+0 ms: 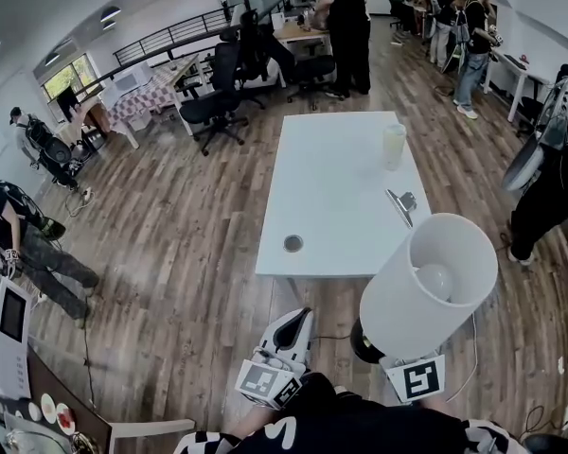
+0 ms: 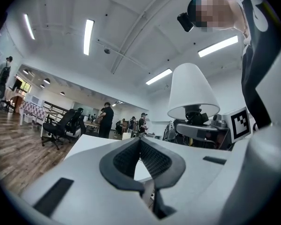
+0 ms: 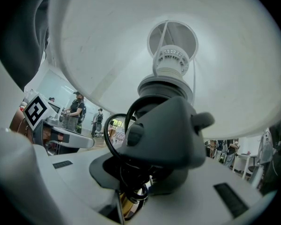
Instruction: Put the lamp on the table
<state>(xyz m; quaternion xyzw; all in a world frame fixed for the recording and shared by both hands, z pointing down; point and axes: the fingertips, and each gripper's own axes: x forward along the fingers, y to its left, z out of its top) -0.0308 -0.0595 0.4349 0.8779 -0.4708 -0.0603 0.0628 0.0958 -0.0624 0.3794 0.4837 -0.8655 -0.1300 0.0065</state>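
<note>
While the lamp hangs in the air short of its goal, the white desk lies ahead of the right claw and a little to its left. The lamp's dark base appears to be over the floor, near the desk's closest corner. The right claw is clamped on the lamp's dark neck just under the socket, with a loop of cord caught beside the pads. The left claw has its jaws together on nothing and idles to the left of the right one.

To do this step well, the lamp should likely go forward and leftward while upright. It should then come down until the base sits flat on a bare stretch, short of the clip and the cup farther ahead. The cord may drag, so slack matters.

Only the head view shows the desk top and the small round disc on it. The right gripper view shows the grip itself, but the shade fills everything above the claw. The left gripper view shows the lamp from the side, standing straight.
</note>
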